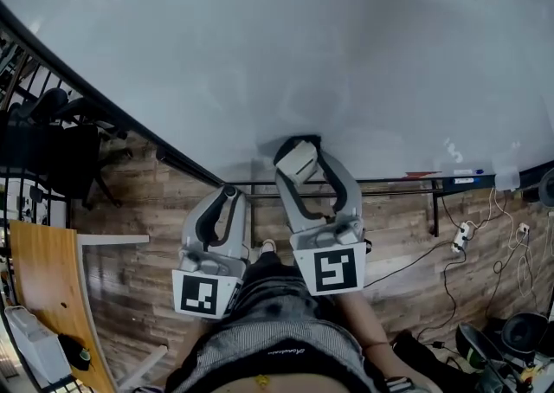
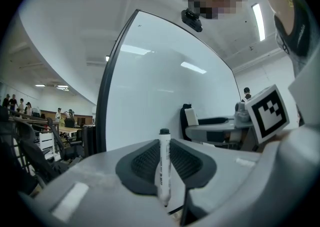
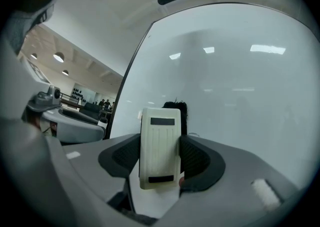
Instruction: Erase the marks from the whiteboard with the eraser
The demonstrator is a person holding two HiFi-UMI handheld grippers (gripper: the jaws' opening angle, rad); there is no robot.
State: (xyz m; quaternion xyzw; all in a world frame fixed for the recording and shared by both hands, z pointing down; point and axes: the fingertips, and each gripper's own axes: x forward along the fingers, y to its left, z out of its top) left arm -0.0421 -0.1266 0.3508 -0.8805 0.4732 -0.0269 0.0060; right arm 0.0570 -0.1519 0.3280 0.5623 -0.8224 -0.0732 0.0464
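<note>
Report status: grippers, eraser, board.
Left gripper shut on marker. Right gripper shut on eraser, held low near whiteboard. No clear marks visible; nothing in the way.

Holds cream block eraser (image 1: 295,161) in grey right gripper (image 1: 299,151) at wide white whiteboard's (image 1: 286,45) lower edge; carries grey left gripper (image 1: 228,196) lower, just beside.

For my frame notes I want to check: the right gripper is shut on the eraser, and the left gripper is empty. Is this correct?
Not quite. The left gripper is not empty: the left gripper view shows its jaws shut on a marker. The right gripper is indeed shut on the eraser.
</note>
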